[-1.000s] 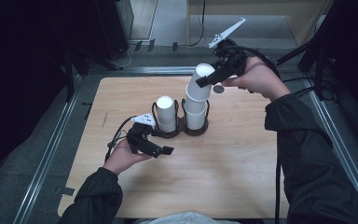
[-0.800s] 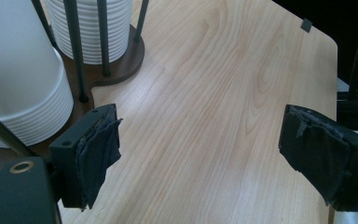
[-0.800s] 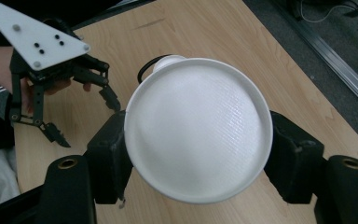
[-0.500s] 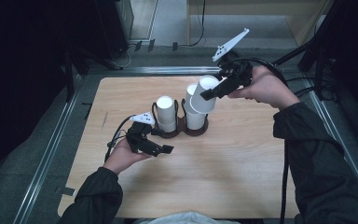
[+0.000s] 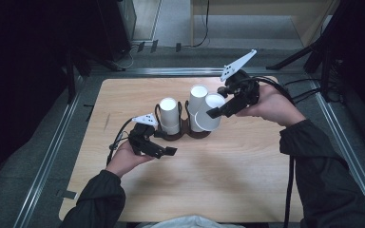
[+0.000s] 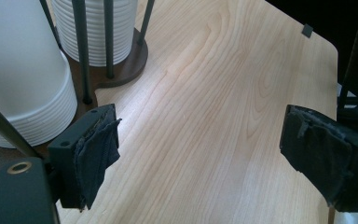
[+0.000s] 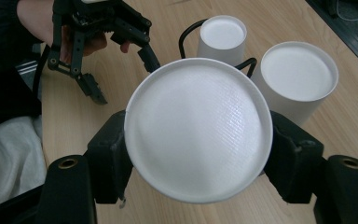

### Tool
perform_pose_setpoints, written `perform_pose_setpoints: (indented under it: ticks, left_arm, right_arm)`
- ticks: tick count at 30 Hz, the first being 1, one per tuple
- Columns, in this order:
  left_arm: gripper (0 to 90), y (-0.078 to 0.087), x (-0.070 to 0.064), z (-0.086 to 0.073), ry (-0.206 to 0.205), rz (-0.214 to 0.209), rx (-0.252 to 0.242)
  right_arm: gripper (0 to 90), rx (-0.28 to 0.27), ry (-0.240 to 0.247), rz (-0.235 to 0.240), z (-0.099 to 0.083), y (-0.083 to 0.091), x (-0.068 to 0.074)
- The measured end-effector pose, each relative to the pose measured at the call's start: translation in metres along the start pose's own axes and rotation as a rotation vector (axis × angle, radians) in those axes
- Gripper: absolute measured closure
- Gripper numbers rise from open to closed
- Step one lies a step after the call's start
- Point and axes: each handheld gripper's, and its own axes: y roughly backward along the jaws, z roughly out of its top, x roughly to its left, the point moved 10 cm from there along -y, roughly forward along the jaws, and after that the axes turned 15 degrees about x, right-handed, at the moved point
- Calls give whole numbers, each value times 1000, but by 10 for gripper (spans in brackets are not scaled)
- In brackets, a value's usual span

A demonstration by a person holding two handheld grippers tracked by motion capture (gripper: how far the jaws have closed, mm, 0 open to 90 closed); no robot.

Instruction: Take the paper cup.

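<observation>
A wooden table (image 5: 247,185) carries a dark two-ring holder (image 5: 186,134) near its middle, somewhat toward the far edge. Each ring holds a stack of inverted white cups: the left stack (image 5: 169,115) and the right stack (image 5: 197,105), side by side.

The right gripper (image 5: 217,112) clamps a single white cup (image 5: 211,113) between its jaws. The cup is tilted on its side, flat base toward the person, just beside and in front of the right stack; whether it touches that stack cannot be told. In the right gripper view the cup's round base (image 7: 198,128) sits between the two black jaws, which press on its wall from both sides; the two stacks stand behind it, and the left gripper (image 7: 121,67) is seen farther off at the upper left.

In the high view the left gripper (image 5: 167,151) lies low over the table, just in front of the holder's left ring, jaws apart and holding nothing. In the left gripper view its padded jaws stand wide over bare wood, with the ribbed rims of the left stack (image 6: 18,79) and the holder's thin rods close beside one jaw.
</observation>
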Motion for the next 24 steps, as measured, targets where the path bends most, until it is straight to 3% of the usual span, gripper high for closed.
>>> perform_pose_setpoints:
  ticks: [7, 15, 24]
  left_arm:
    - [110, 1, 0, 1, -1, -2, -10]
    - [111, 0, -4, 4, -23, -3, -23]
    - [114, 0, -7, 5, -31, -13, -32]
  right_arm:
    - [327, -4, 21, 6, -8, -8, 10]
    - [327, -10, 44, 30, -23, -32, 27]
    - [327, -18, 44, 58, -38, -55, 33]
